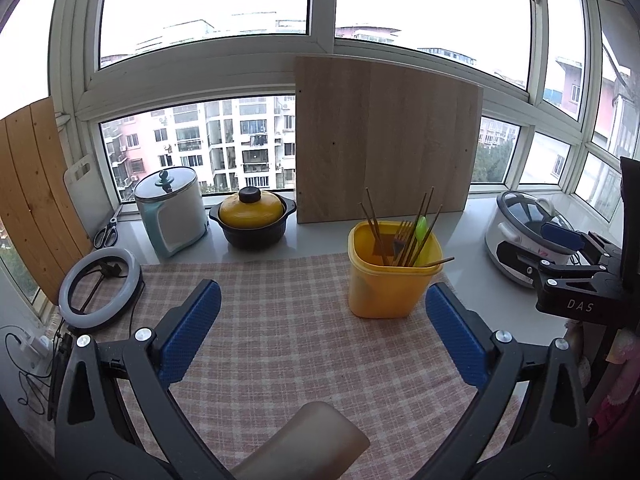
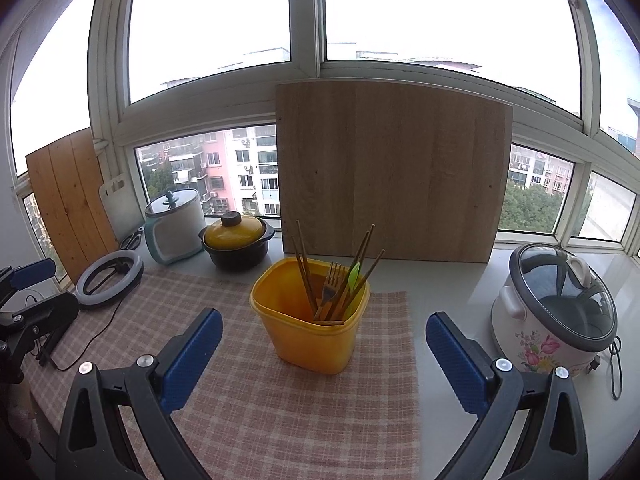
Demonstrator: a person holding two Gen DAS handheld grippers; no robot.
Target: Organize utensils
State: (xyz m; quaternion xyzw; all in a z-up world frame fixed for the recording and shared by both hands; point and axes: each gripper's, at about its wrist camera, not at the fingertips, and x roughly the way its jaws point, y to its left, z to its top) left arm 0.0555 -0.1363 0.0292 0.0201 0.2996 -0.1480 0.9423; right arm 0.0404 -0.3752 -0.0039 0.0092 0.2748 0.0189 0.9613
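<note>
Brown wooden chopsticks [image 2: 305,272], metal fork [image 2: 331,284] stand in the yellow plastic tub [image 2: 308,340]; both tools [image 1: 322,336] [image 2: 324,356] gape empty, apparently done.

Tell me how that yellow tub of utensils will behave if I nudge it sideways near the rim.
The yellow tub looks like thin, light plastic, taller than its base, so it may tip rather than slide. The checked cloth under it probably adds drag or bunches up. The chopsticks lean loosely against the rim and would likely shift or rattle.
</note>
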